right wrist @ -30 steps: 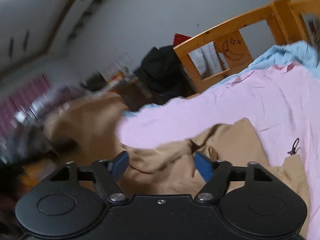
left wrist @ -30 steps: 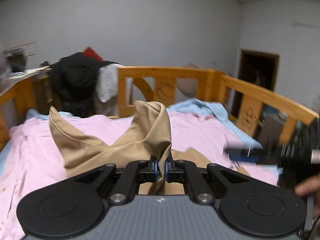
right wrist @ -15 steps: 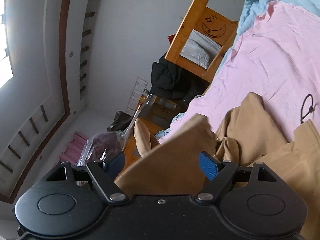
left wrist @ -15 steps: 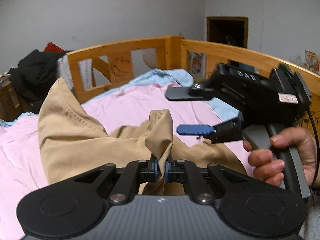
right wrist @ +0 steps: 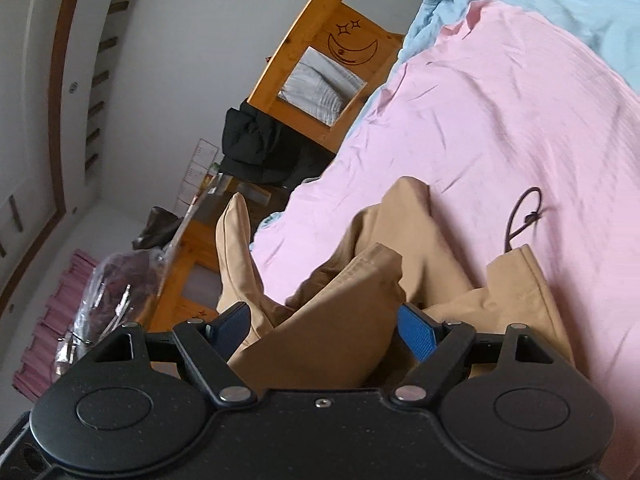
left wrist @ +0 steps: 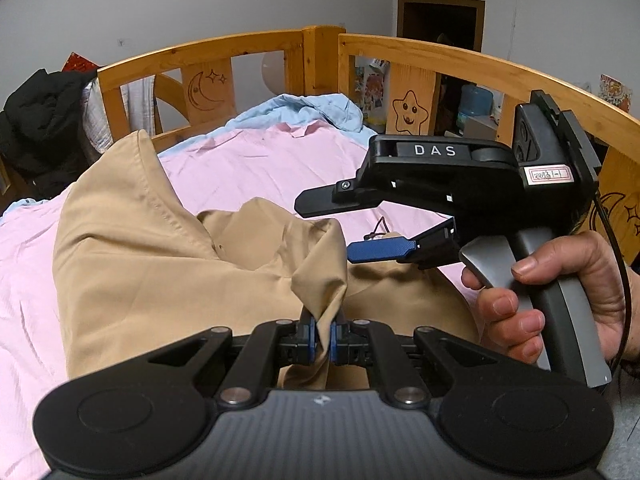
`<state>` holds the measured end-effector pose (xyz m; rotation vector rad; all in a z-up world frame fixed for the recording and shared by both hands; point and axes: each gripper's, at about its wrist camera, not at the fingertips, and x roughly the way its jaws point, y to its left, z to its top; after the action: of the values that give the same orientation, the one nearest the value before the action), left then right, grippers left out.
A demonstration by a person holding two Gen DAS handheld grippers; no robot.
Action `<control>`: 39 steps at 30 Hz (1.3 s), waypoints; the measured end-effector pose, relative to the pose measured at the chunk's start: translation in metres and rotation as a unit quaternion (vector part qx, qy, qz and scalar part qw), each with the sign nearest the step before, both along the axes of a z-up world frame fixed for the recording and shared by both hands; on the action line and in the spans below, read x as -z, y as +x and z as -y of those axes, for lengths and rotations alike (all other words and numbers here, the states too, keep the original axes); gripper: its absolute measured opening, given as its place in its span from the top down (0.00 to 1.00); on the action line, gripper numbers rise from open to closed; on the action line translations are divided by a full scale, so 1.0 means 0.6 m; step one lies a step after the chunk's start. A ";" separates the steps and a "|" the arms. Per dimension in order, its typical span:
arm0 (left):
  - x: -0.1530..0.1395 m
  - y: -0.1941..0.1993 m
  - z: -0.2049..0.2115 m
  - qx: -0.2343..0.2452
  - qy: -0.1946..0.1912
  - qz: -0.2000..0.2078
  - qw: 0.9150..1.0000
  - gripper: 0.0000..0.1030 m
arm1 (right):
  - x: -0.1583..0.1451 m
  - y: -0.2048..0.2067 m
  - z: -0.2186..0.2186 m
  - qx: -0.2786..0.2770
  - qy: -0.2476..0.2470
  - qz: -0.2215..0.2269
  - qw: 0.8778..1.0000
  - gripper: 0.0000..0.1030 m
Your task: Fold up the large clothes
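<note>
A: Pinching a fold of the tan garment, left gripper jaws nearly closed on it.
B: Right gripper?
A: Jaws wide, cloth between them, pads not pressing.
B: Garment?
A: Bunched on the pink sheet; can't tell its long axis.

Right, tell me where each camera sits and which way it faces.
Left wrist: sits on the left tool, shut on the tan garment, facing across the pink sheet to the wooden bed rail; a hand holding the right tool shows.
Right wrist: rolled sideways on the right tool, open over the garment; no hand shows.
Shared: garment, sheet, moon-carved rail.
</note>
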<state>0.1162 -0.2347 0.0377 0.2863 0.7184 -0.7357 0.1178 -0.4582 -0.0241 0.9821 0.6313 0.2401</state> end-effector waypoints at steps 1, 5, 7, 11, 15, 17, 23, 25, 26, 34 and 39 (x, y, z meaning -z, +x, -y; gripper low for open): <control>0.000 -0.001 -0.002 0.000 0.000 -0.002 1.000 0.94 | 0.000 -0.002 -0.001 0.001 -0.005 -0.002 1.000 0.19; 0.001 -0.004 -0.006 0.000 0.000 -0.006 1.000 0.94 | -0.002 -0.002 -0.004 0.011 -0.028 -0.011 0.999 0.20; 0.002 -0.002 -0.004 0.001 0.000 -0.008 1.000 0.94 | -0.003 -0.003 -0.003 0.016 -0.033 -0.014 0.999 0.22; 0.004 -0.003 -0.003 0.010 0.002 -0.007 1.000 0.94 | -0.001 -0.005 -0.001 0.022 -0.038 -0.021 0.999 0.33; 0.008 -0.009 -0.003 0.026 0.003 -0.005 1.000 0.94 | -0.005 -0.005 -0.003 0.024 -0.050 -0.024 0.998 0.36; 0.012 -0.015 0.001 0.034 0.006 -0.002 0.999 0.94 | -0.007 -0.006 -0.006 0.023 -0.057 -0.021 0.998 0.36; 0.021 -0.028 0.012 0.049 0.018 0.009 0.999 0.94 | -0.010 -0.004 -0.012 0.014 -0.068 -0.016 0.997 0.45; 0.021 -0.028 0.014 0.048 0.017 0.007 0.999 0.94 | -0.010 -0.002 -0.013 0.010 -0.076 -0.018 0.997 0.58; 0.021 -0.027 0.016 0.047 0.016 0.006 0.999 0.94 | -0.010 -0.001 -0.014 0.009 -0.081 -0.019 0.996 0.67; 0.021 -0.030 0.021 0.049 0.014 0.005 0.999 0.94 | -0.024 -0.005 -0.015 0.010 -0.116 -0.004 0.993 0.92; 0.022 -0.032 0.023 0.053 0.012 0.003 0.998 0.94 | -0.035 -0.015 -0.011 0.022 -0.141 -0.009 0.990 0.95</control>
<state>0.0968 -0.2484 0.0246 0.3502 0.7115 -0.8280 0.1089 -0.4514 -0.0030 0.7247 0.6387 0.0986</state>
